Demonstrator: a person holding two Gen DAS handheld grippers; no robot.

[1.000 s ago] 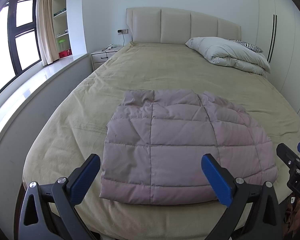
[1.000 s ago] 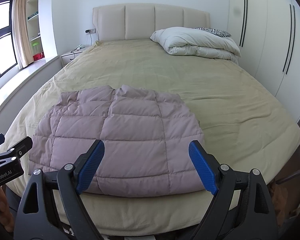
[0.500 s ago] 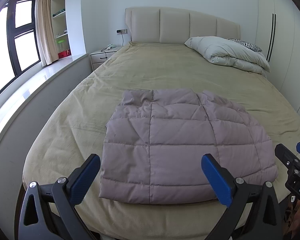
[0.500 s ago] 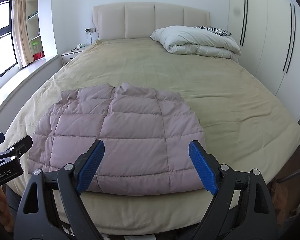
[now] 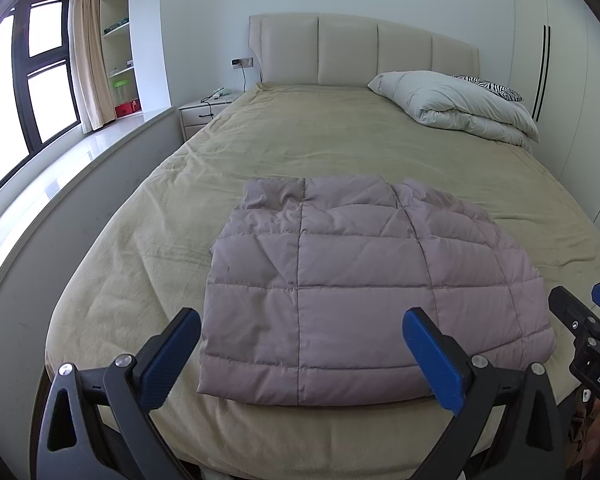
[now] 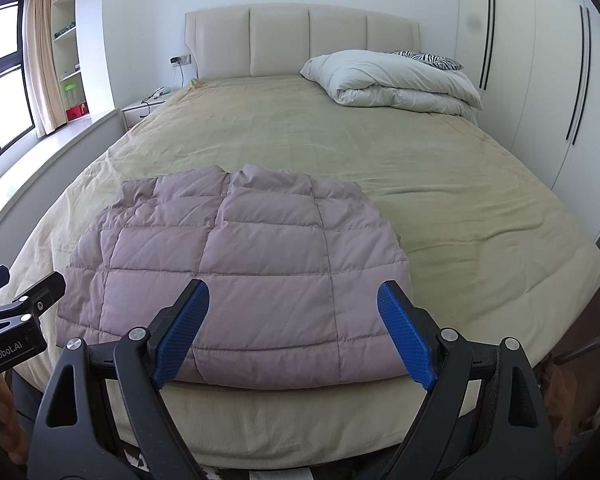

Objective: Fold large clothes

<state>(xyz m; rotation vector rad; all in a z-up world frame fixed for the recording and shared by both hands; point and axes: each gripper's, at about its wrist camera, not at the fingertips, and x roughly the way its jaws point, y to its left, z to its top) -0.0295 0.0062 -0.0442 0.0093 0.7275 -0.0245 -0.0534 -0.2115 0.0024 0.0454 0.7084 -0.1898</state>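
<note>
Reading "GenRobot.AI" at lower left of the right view, the left gripper (image 6: 4, 292) gapes empty; the right gripper (image 6: 294, 334) likewise, above the folded pink jacket (image 6: 236, 272).

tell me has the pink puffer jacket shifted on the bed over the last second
No. The folded pink quilted jacket lies in the same spot near the foot of the tan bedspread, with its outline unchanged against the headboard and white duvet.

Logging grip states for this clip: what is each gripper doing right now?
Left gripper: open, holding nothing.
Right gripper: open, holding nothing, above the jacket.
</note>
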